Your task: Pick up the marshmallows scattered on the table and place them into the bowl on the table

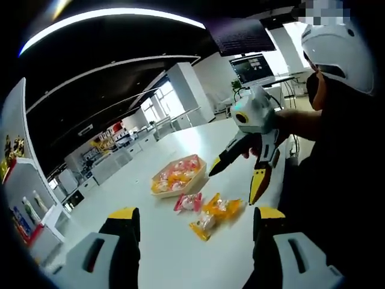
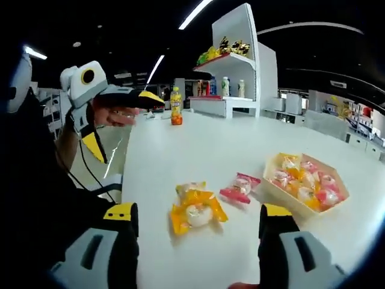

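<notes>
On the white table (image 2: 198, 144) sits a shallow wooden bowl (image 2: 337, 208), already holding several wrapped marshmallows in pink and orange. Just beside it, on the bare tabletop, lie three loose ones: a pink-wrapped marshmallow (image 2: 239, 187) nearest the bowl, and two orange-wrapped marshmallows (image 2: 195, 209) lying together, touching or overlapping each other, a little further out. In the left gripper view the same bowl (image 1: 178, 177) shows beyond the pink marshmallow (image 1: 188, 203) and the orange pair (image 1: 215, 215). The left gripper (image 1: 195, 224) hangs above the table with its jaws spread wide apart and nothing between them; the loose sweets lie ahead of it, between the two jaws as seen from its camera. The right gripper (image 2: 198, 220) is likewise wide open and empty, its yellow-tipped jaws on either side of the orange pair in its own view. In the left gripper view the right gripper (image 1: 236, 180) appears held in a person's hand (image 1: 255, 143) over the far side of the sweets, jaws parted. Far back on the table stands an orange drink bottle (image 2: 175, 106), near a white shelf (image 2: 231, 72) with more bottles and packets.
</notes>
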